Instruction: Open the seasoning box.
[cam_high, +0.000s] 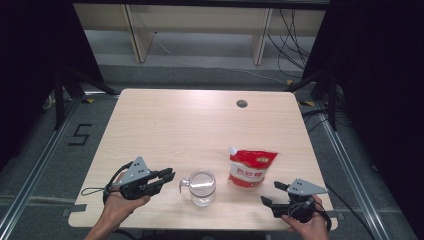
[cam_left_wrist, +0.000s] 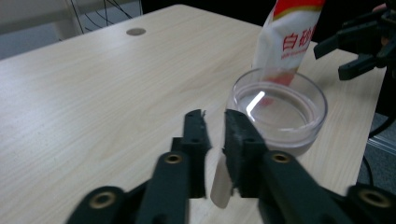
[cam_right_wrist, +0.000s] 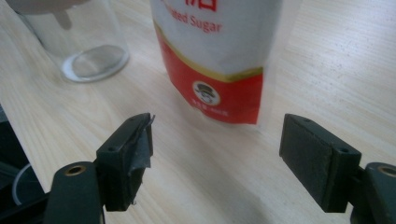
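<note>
Left gripper (cam_high: 167, 176) fingers (cam_left_wrist: 238, 135) are sitting nearly closed, empty, just beside the glass mug (cam_high: 202, 187) handle. Right gripper (cam_high: 270, 192) fingers are standing wide, sugar pouch (cam_high: 251, 167) lying just beyond the mug.

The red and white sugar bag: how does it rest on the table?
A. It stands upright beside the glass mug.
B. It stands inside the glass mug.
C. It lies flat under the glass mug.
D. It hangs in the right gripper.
A: the sugar bag stands upright on the table, next to the glass mug and apart from it, while the right gripper is open with nothing between its fingers.
</note>
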